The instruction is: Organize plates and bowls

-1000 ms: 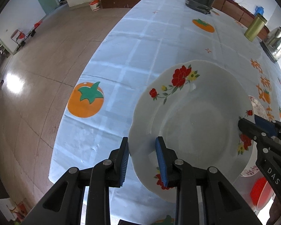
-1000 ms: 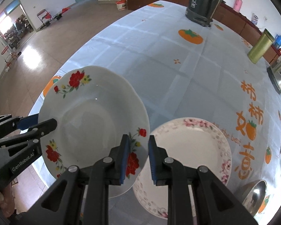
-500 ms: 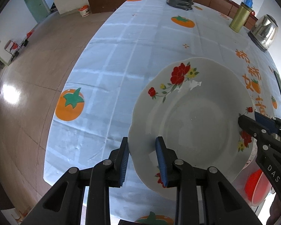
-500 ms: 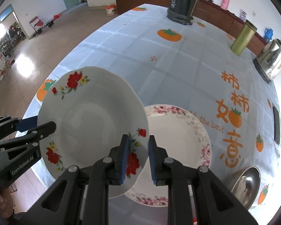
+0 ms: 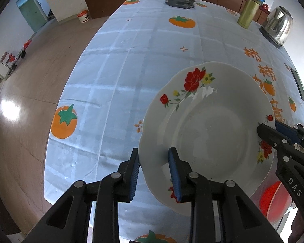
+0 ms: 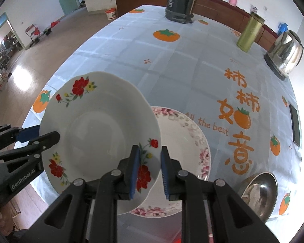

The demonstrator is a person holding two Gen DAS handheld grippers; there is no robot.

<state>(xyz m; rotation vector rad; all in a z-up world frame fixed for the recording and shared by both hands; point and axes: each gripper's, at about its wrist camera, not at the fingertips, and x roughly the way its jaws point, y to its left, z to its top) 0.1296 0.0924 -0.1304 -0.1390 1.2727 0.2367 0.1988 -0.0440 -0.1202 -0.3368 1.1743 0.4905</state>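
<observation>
A white plate with red flowers (image 5: 208, 129) hangs above the table, held at two opposite sides of its rim. My left gripper (image 5: 153, 151) is shut on its left rim, and my right gripper (image 6: 150, 148) is shut on its right rim. Each gripper also shows in the other's view: the right gripper (image 5: 267, 130) and the left gripper (image 6: 48, 134). In the right wrist view the red-flower plate (image 6: 95, 133) overlaps the left part of a pink-flowered plate (image 6: 184, 141) lying on the blue tablecloth (image 6: 172, 70).
A steel bowl (image 6: 259, 192) sits near the table's front right. At the far side stand a dark appliance (image 6: 180, 6), a gold canister (image 6: 250, 33) and a steel kettle (image 6: 285, 52). A phone (image 6: 294, 125) lies at the right edge. A red basin (image 5: 273, 200) is below the table.
Both grippers have carried the red-flower plate to the right together. It now covers more of the pink-flowered plate's left side. Neither grip has changed.
</observation>
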